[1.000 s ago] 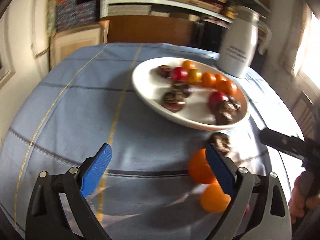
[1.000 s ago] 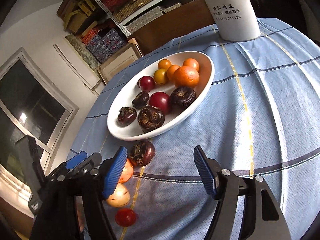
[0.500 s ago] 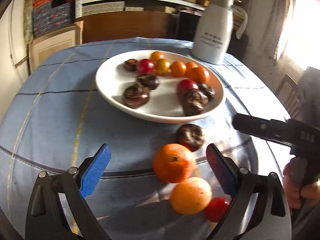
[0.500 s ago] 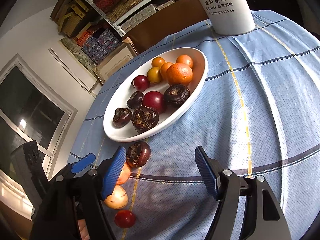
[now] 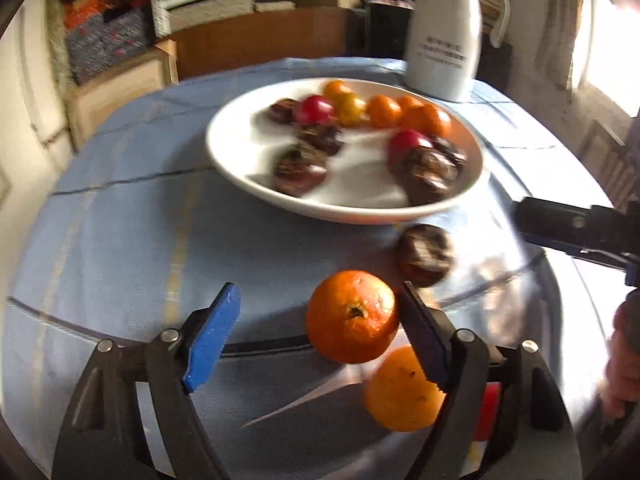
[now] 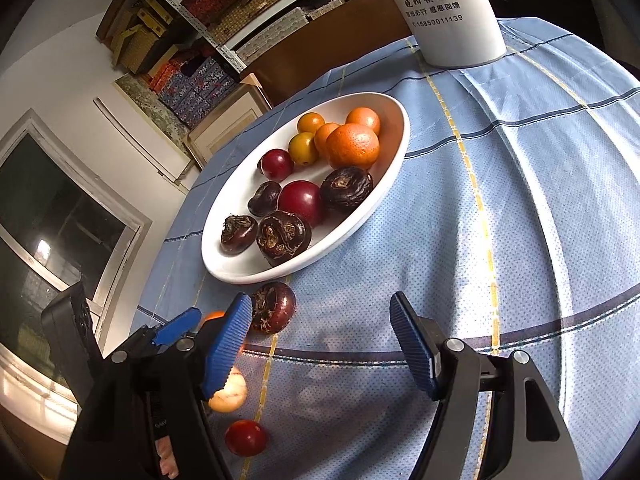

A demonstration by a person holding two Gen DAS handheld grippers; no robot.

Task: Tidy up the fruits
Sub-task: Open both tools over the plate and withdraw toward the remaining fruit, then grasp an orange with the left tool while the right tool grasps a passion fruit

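Observation:
A white oval plate (image 5: 240,168) (image 6: 384,200) holds several oranges, red fruits and dark brown fruits. On the blue cloth in front of it lie a tangerine (image 5: 352,316), a paler orange (image 5: 402,390) (image 6: 228,394), a dark brown fruit (image 5: 426,254) (image 6: 274,307) and a small red fruit (image 6: 245,437). My left gripper (image 5: 324,336) is open, its right pad against the tangerine, which sits between the jaws. My right gripper (image 6: 322,344) is open and empty, the dark fruit by its left pad.
A white thermos jug (image 5: 442,36) (image 6: 448,12) stands behind the plate. The round table (image 5: 120,240) drops off on all sides. Shelves and boxes (image 5: 108,40) lie beyond. Each gripper shows at the edge of the other's view.
My left gripper swung right, then moved in on the tangerine, which now lies between its jaws. My right gripper edged slightly closer to the dark fruit.

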